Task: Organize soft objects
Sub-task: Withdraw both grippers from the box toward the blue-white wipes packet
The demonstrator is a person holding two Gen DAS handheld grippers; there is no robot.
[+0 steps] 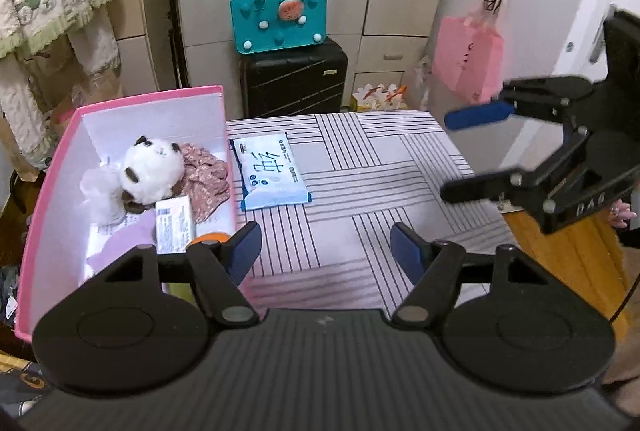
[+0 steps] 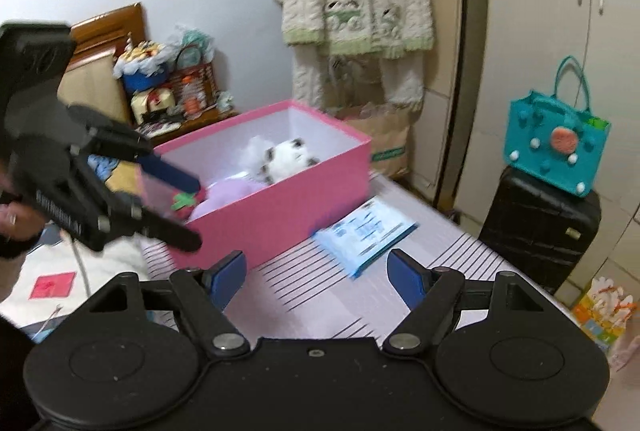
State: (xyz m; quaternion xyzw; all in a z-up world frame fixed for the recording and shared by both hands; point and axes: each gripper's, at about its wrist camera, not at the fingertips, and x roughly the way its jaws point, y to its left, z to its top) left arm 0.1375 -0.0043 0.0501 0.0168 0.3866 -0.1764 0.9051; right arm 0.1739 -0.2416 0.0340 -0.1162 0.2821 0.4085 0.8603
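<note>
We log a pink box (image 1: 152, 103) on the striped table (image 1: 360, 159), our landmark. Inside it: a white plush cat (image 1: 150, 171) toward the far wall, floral cloth (image 1: 206, 179) beside the cat, a lilac soft item (image 1: 124, 243) and a small tissue pack (image 1: 174, 225) nearer us. A blue wet-wipes pack (image 1: 272, 171) lies flat on the table, just beside the box. Left gripper (image 1: 324, 251) and right gripper (image 2: 316, 271): jaws spread, nothing between them.
</note>
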